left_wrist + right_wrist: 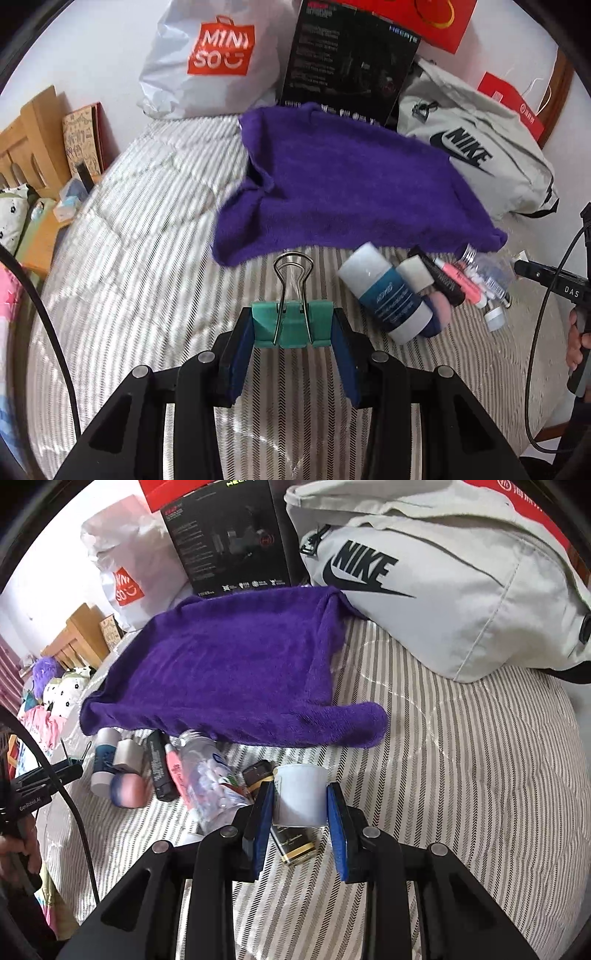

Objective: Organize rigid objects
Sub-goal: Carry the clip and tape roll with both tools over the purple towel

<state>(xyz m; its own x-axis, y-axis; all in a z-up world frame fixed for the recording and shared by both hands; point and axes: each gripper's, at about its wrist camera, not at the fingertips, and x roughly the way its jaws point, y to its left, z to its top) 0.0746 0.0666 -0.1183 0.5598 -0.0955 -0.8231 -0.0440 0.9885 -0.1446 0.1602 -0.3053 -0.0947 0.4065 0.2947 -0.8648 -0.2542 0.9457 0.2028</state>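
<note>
Left tool (293, 330) pinches a green binder clip (291, 326) above the striped bed (147, 258); right tool (300, 801) clamps a small white cup (301, 794). Toiletries (424, 291) lie at two o'clock, with the purple towel (351, 184) beyond at twelve.

Bright soft daylight, slight motion blur, heavy fisheye warping, dark corners.

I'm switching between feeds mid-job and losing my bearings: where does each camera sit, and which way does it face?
Left wrist: on the left gripper, angled down at the striped bedspread; its fingers clamp a green binder clip; the person's other hand shows at right.
Right wrist: on the right gripper, angled down likewise; its fingers hold a white cup; a hand shows at left.
Shared: purple towel, Nike bag, black box, clutter pile.
</note>
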